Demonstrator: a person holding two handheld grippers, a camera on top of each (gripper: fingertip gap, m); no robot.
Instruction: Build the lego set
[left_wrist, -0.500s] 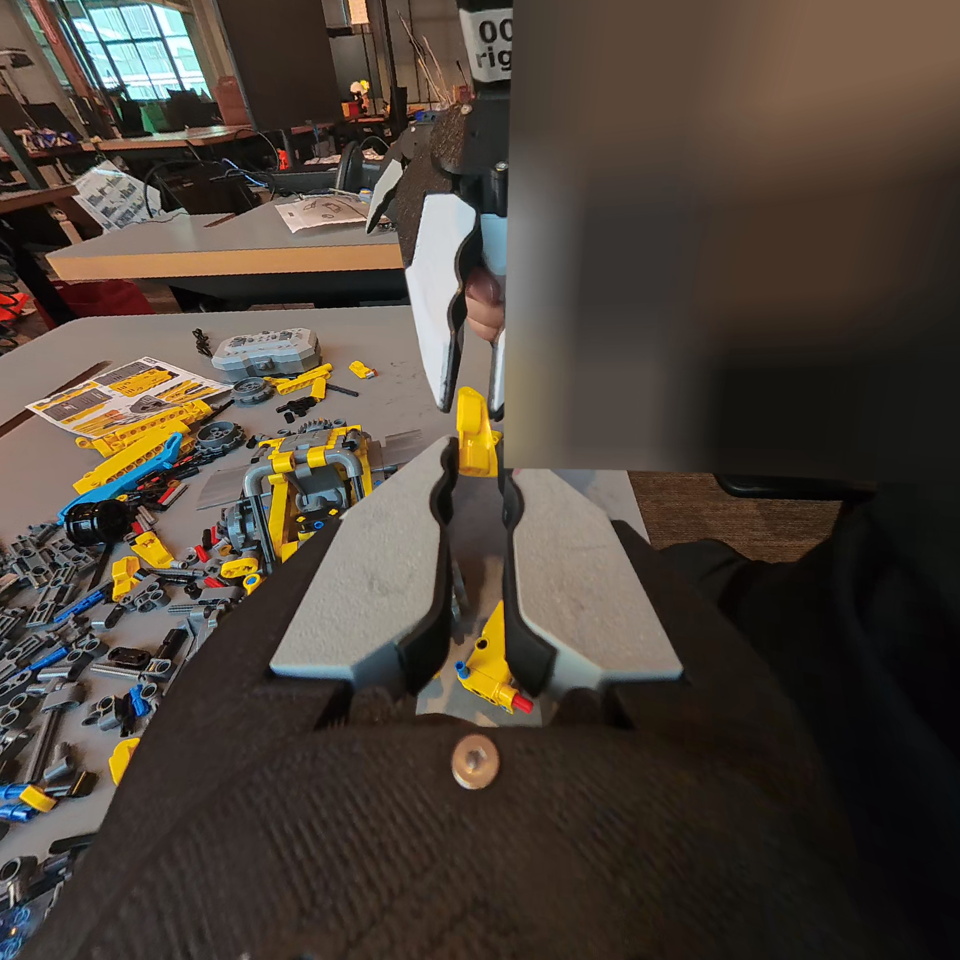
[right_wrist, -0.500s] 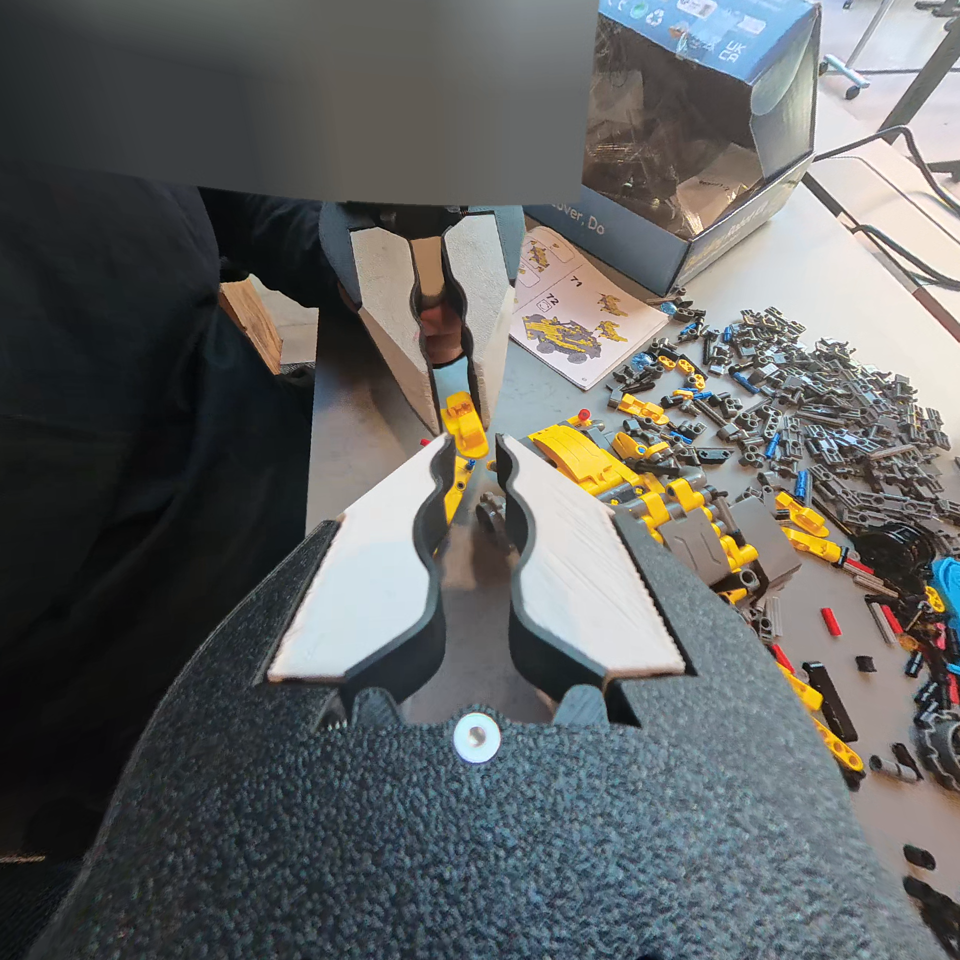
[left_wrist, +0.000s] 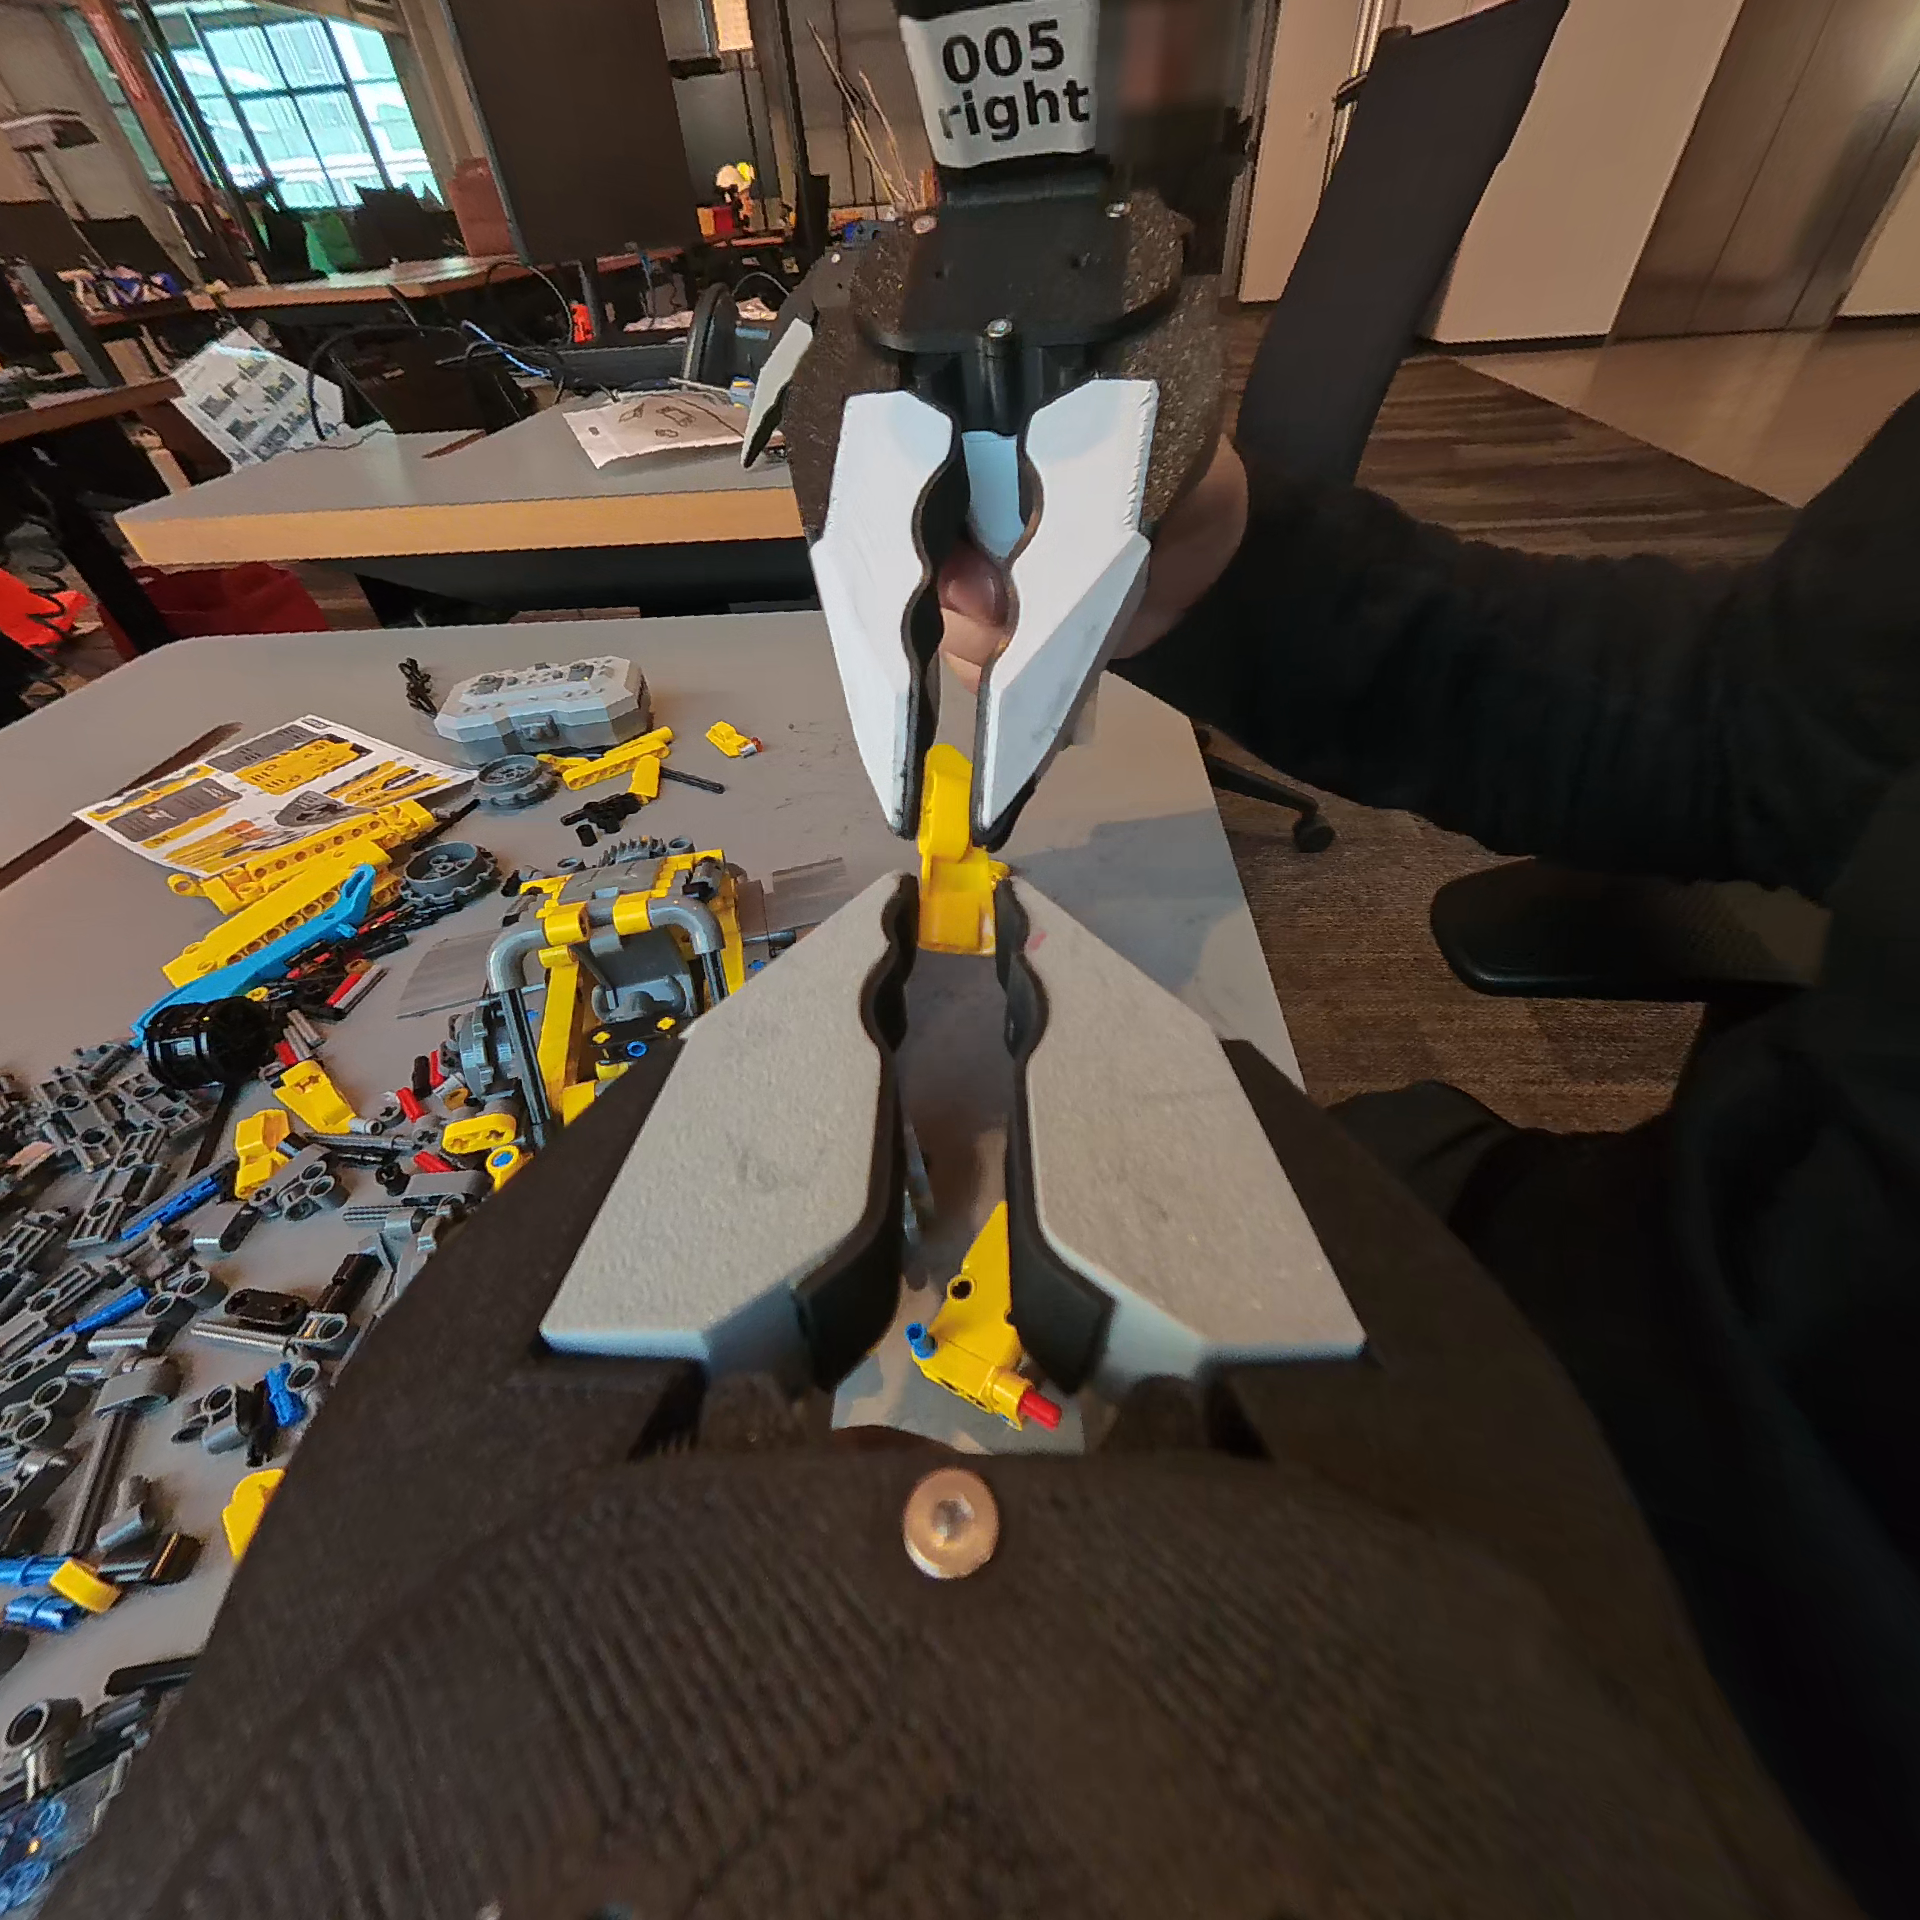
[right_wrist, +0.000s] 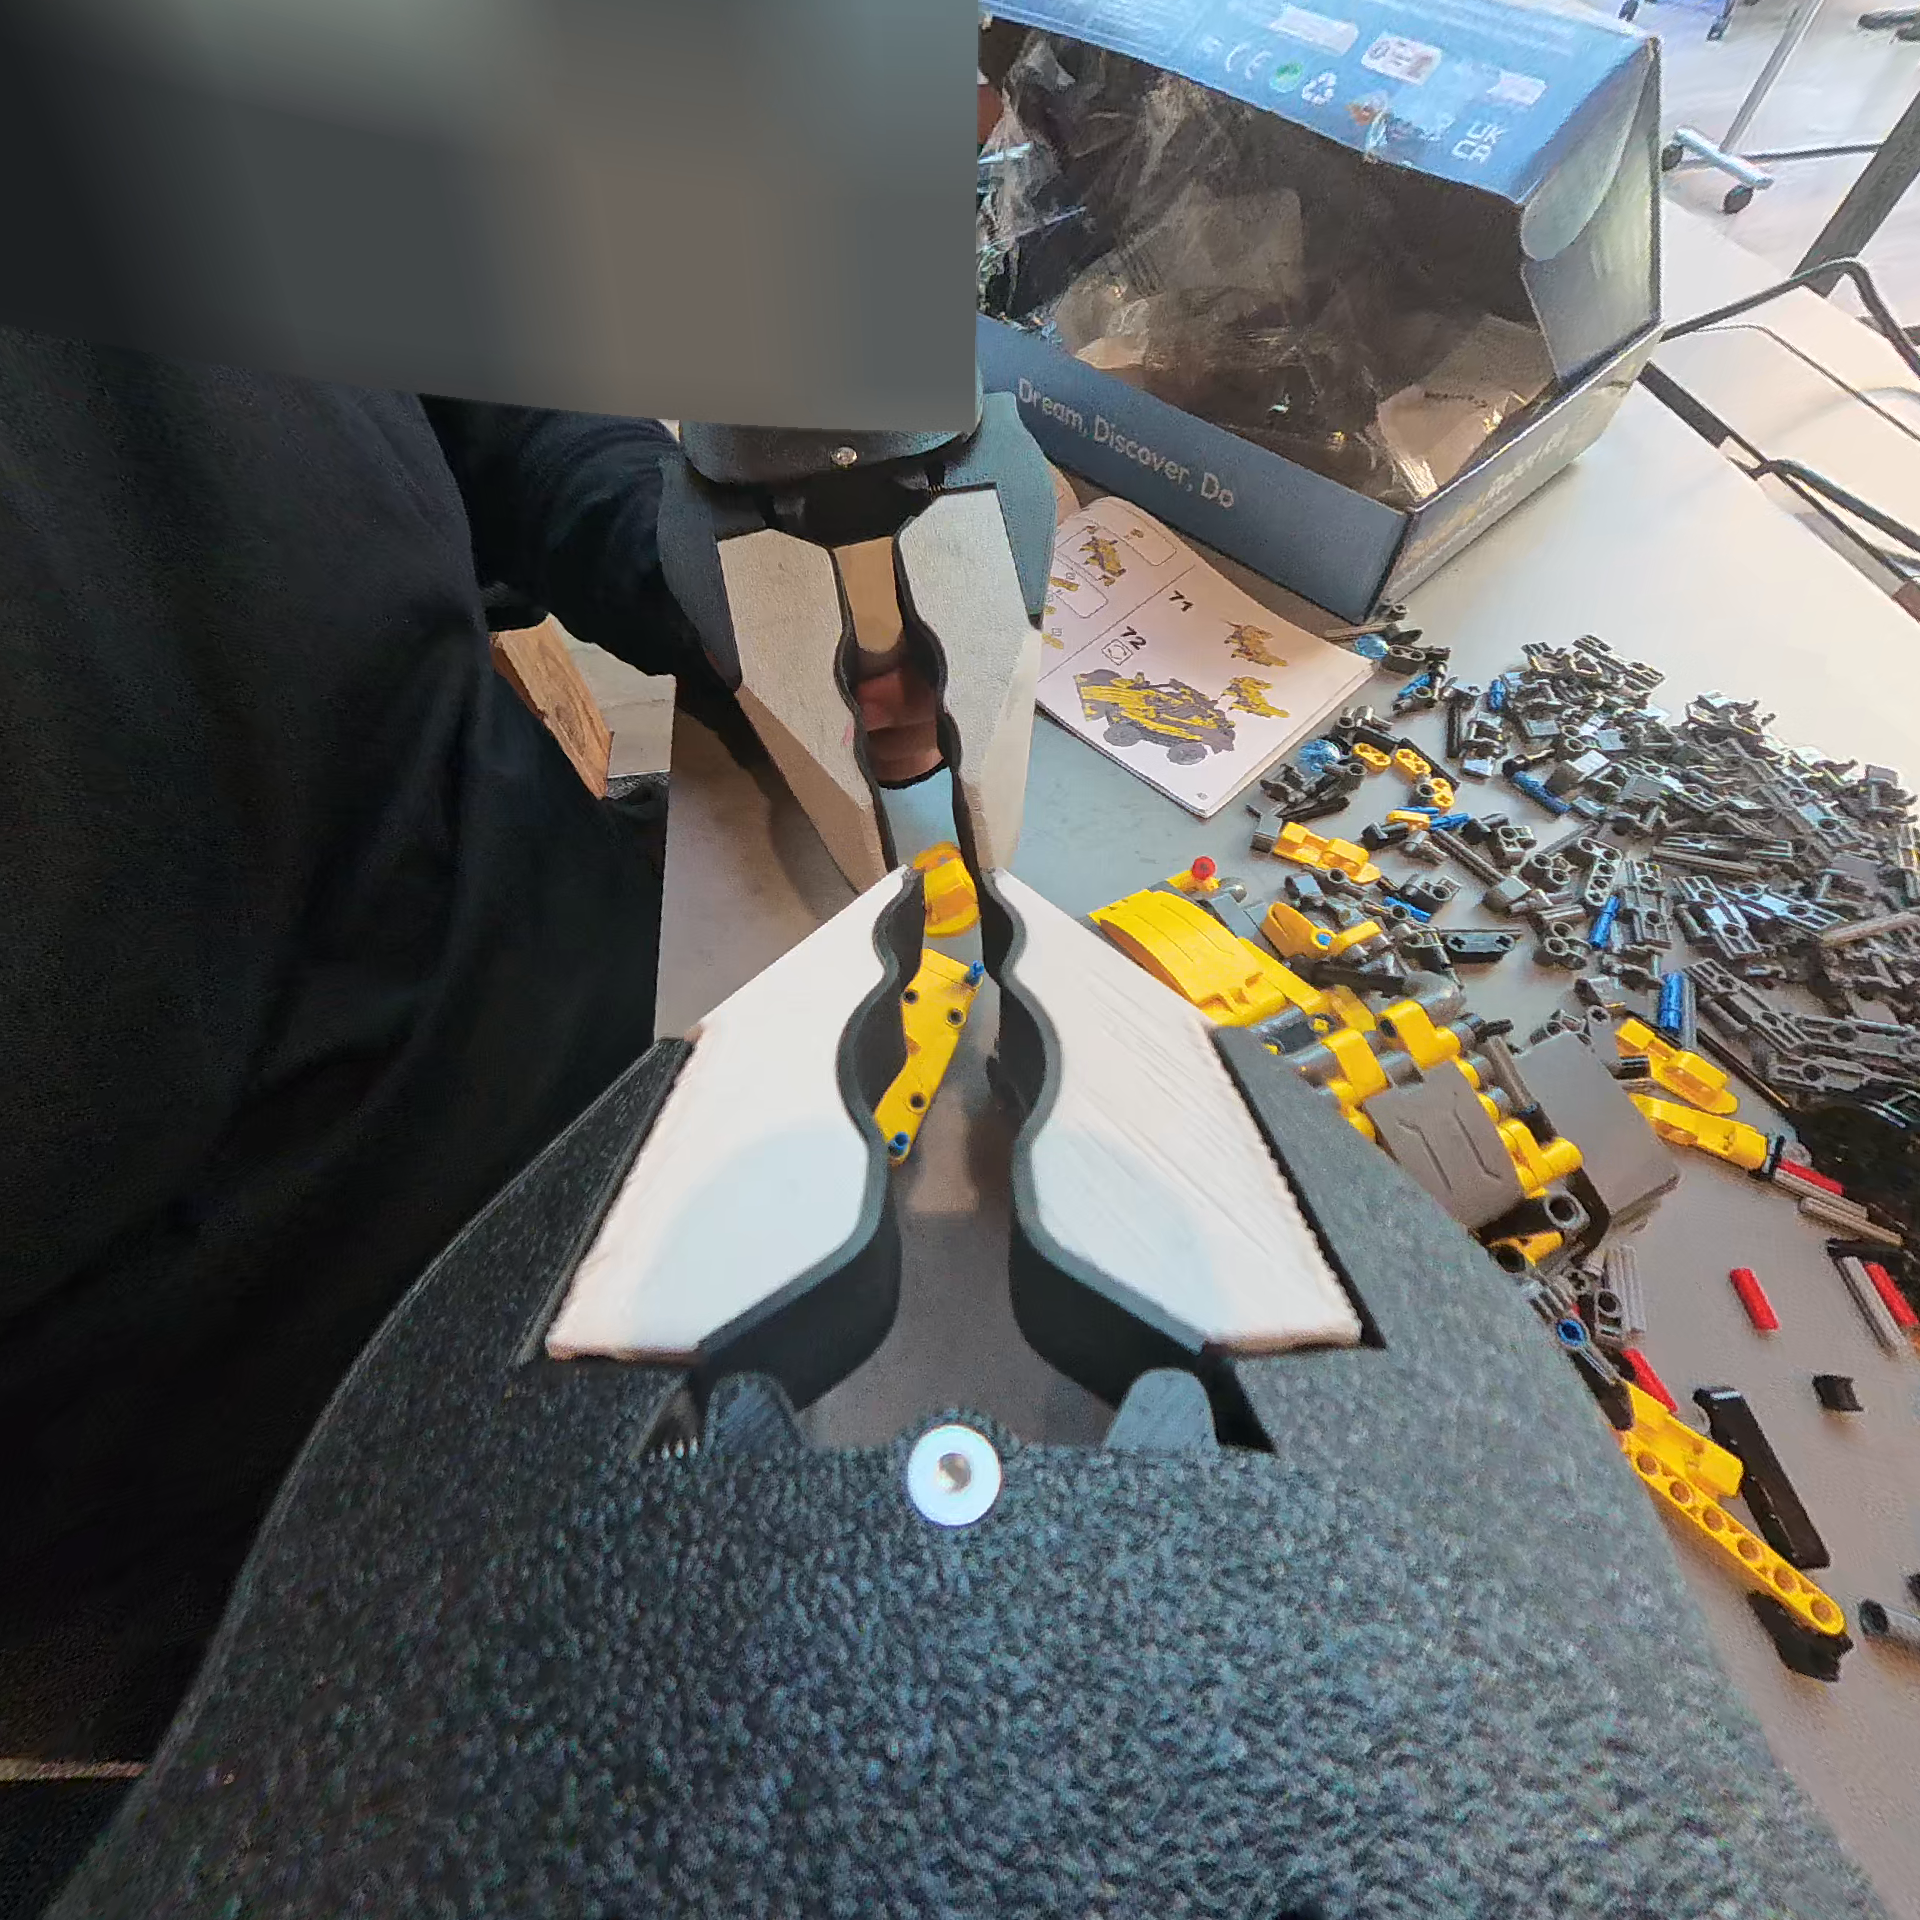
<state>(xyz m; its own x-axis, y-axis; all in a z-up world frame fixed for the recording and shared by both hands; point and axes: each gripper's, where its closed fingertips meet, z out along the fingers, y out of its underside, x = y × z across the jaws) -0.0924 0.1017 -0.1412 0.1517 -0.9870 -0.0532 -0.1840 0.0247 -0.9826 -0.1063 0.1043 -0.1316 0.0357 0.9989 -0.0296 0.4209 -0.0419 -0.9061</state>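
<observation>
Two claws (left_wrist: 954, 878) (left_wrist: 940, 821) on one upright yellow piece (left_wrist: 951, 873)

Two grippers: the left gripper (left_wrist: 951, 904) at 6 o'clock, the right gripper (left_wrist: 948, 821) at 12. One small yellow piece (left_wrist: 948, 878) sits between their tips. One grey table (left_wrist: 1122, 935), one half-built yellow vehicle (left_wrist: 613, 966) at 9 o'clock, one open blue box (right_wrist: 1340, 270) at 1 o'clock, two instruction booklets (right_wrist: 1174, 665) (left_wrist: 239, 790). Loose bricks (right_wrist: 1683, 810) are too many to count.

Grey table (left_wrist: 1091, 862) strewn with loose building-toy pieces (right_wrist: 1662, 790), a half-built yellow model (left_wrist: 613, 966), instruction booklet (right_wrist: 1174, 665), open blue box (right_wrist: 1226, 488).
</observation>
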